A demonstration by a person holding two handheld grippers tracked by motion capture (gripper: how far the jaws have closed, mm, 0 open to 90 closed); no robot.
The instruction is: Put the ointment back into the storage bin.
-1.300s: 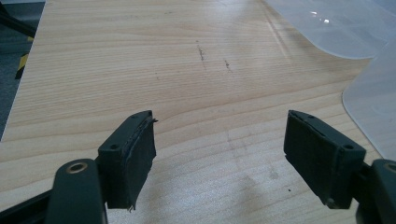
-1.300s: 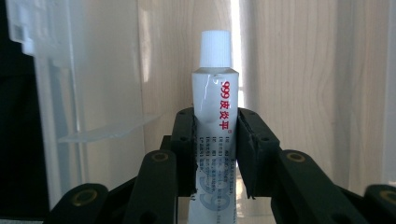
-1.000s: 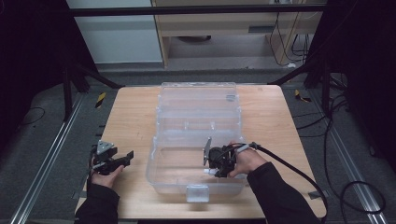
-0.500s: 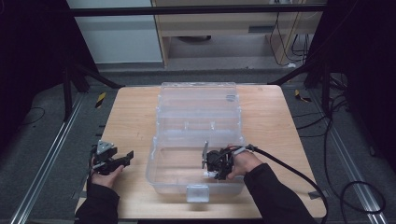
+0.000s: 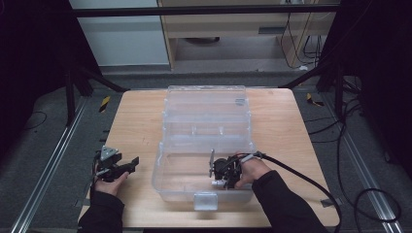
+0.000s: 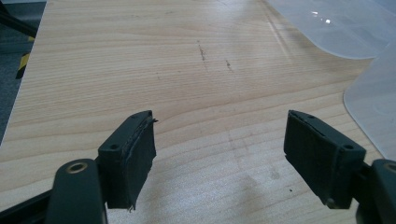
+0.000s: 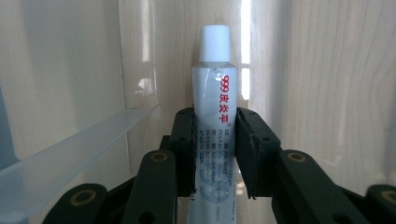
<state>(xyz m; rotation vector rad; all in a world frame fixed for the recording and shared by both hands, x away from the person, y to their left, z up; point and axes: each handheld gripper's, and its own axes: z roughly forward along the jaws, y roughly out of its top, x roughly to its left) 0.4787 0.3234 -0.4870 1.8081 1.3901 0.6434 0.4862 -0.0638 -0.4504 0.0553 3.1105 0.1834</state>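
A clear plastic organiser box [image 5: 206, 141] lies with its lid back on the wooden table [image 5: 141, 121]. My right gripper [image 5: 214, 171] reaches into its near compartment, shut on a white ointment tube [image 7: 215, 100] with a white cap and red print. The tube [image 5: 212, 162] stands out past the jaws, cap end toward the clear compartment floor. A divider ledge [image 7: 70, 144] runs at the left of the right gripper view. My left gripper [image 5: 131, 165] rests open left of the box, jaws spread over bare wood [image 6: 215, 121], nothing between them.
The clear lid [image 6: 336, 23] and a rounded corner of the box [image 6: 373, 102] show at the right of the left gripper view. A black cable [image 5: 301, 179] trails from the right gripper across the table. Metal frame rails [image 5: 48, 165] flank the table.
The right gripper with the tube has shifted slightly toward the near side inside the box. The left gripper has stayed in place.
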